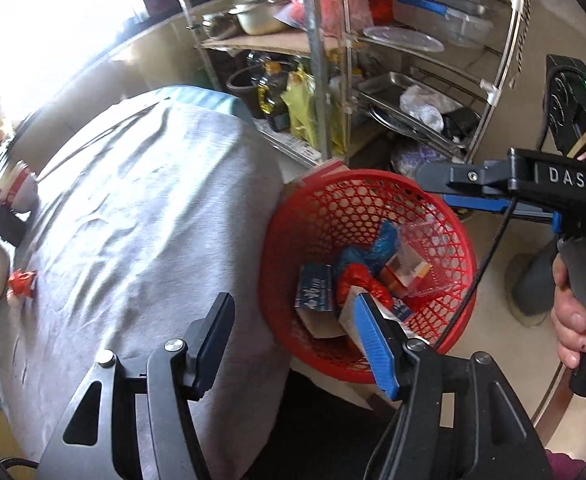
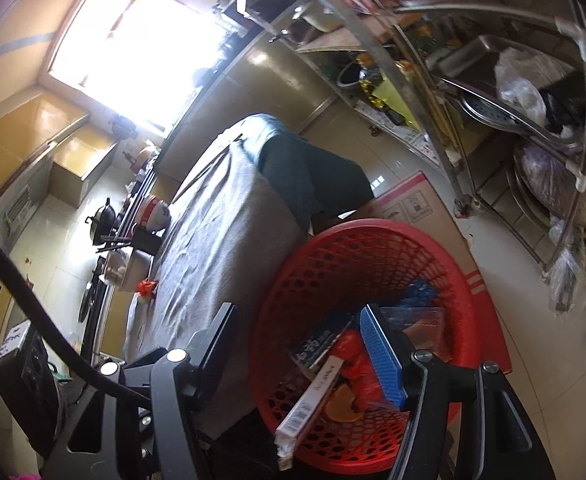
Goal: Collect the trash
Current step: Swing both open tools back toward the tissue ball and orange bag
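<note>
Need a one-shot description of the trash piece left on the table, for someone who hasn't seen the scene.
Find the table under the grey cloth beside the red mesh basket. At the cloth's edge farthest from the basket lies a small crumpled red wrapper. It is the only loose red scrap on the cloth; the other trash is already in the basket.

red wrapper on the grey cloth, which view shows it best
The left wrist view: the red wrapper lies unobstructed near the left edge of the grey cloth, fairly large. The right wrist view shows it too, but smaller and farther off, beside a metal pot.
</note>
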